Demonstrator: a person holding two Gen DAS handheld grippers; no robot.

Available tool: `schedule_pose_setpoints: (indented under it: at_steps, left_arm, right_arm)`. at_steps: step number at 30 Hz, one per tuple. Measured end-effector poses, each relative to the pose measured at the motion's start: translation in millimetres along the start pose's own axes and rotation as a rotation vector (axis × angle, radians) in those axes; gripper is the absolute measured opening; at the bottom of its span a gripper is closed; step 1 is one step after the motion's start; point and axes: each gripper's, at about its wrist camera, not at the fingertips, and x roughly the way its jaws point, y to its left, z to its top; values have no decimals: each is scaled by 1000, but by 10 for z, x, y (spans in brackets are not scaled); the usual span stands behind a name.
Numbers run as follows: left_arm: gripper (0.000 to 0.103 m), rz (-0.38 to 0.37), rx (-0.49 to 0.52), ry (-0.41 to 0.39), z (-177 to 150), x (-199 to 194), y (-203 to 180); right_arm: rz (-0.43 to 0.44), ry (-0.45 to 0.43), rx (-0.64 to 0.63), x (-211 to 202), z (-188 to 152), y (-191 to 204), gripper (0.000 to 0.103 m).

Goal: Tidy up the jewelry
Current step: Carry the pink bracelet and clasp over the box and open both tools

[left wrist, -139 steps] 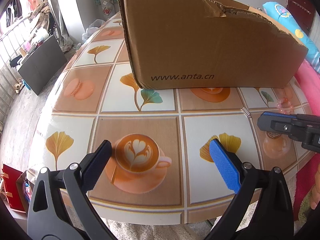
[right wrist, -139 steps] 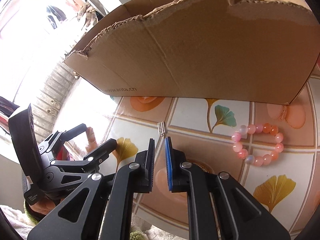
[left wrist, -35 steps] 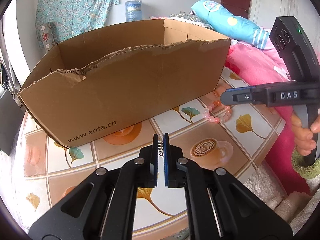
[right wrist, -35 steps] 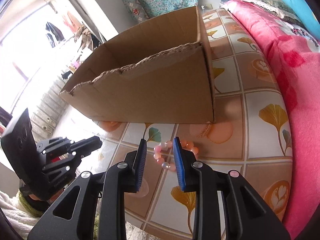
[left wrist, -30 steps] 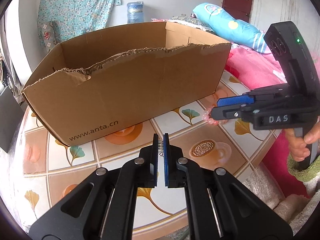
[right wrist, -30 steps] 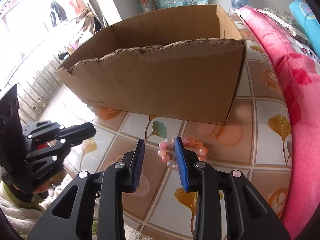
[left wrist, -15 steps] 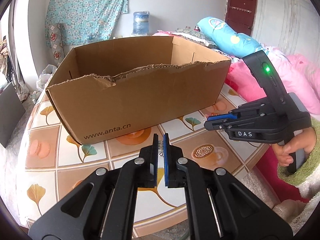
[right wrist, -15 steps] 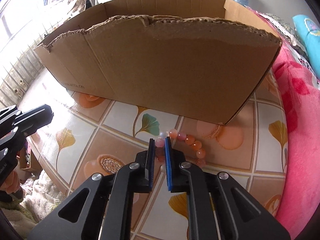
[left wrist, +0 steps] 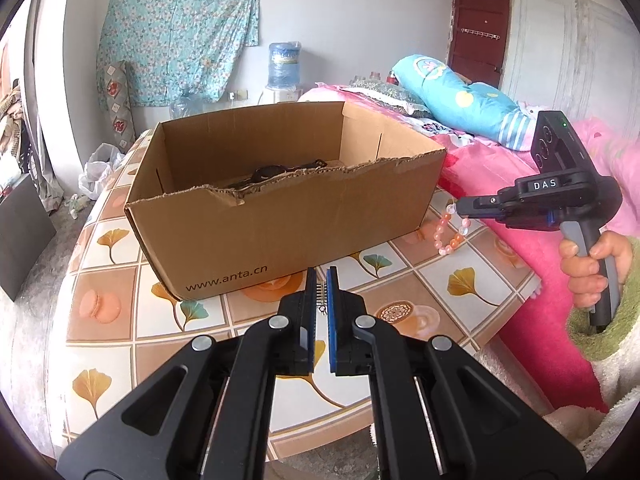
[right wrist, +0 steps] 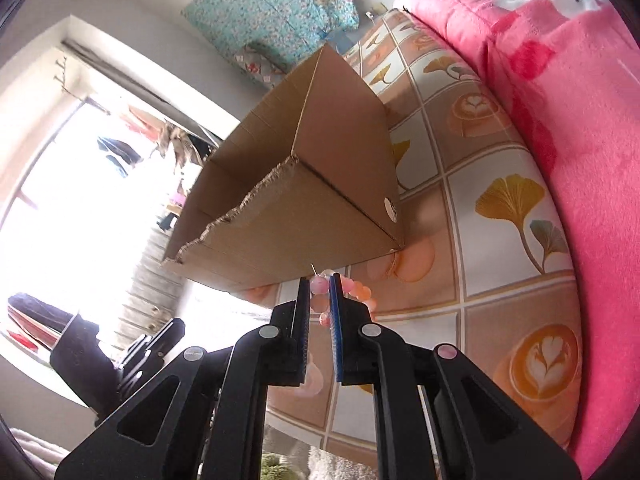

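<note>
On the table (left wrist: 472, 276) with its tiled cloth of ginkgo leaves and coffee cups, an open cardboard box (left wrist: 288, 216) is sitting with its torn front edge facing the person. Something dark is lying on the bottom of the box; what it is cannot be told.

The left gripper (left wrist: 320, 292) is hovering above the cloth in front of the box, its blue pads pressing together on a small silver clasp (left wrist: 319, 294) that is sticking up between the tips. It is being held off the table.

The right gripper (left wrist: 460, 206) is reaching in from the right, just past the box's near right corner, with a hand (left wrist: 588, 268) in a green sleeve wrapping its grip. It is clamping a bracelet (left wrist: 450, 234) of pink and orange beads; from the right wrist camera one pale pink bead is sitting squeezed between the pads, while the rest of the loop is dangling below the tips, above the cloth.

A pink blanket (left wrist: 520, 248) is running along the table's right side.
</note>
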Motion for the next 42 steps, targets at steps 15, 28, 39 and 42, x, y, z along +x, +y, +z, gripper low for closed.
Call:
schedule_pose_setpoints:
  at_steps: [15, 28, 39, 42]
  left_arm:
    - [4, -100, 28, -130, 938, -77, -77]
    - [4, -263, -191, 244, 1319, 1432, 232]
    - [5, -247, -264, 367, 1318, 1794, 280]
    - [12, -234, -261, 346, 1338, 1736, 277]
  right_arm:
    - [149, -158, -240, -544, 699, 815, 10]
    - [69, -20, -281, 137, 1260, 807, 10]
    - [29, 9, -309, 238, 1372, 737, 10]
    - [21, 18, -313, 243, 1367, 729, 10]
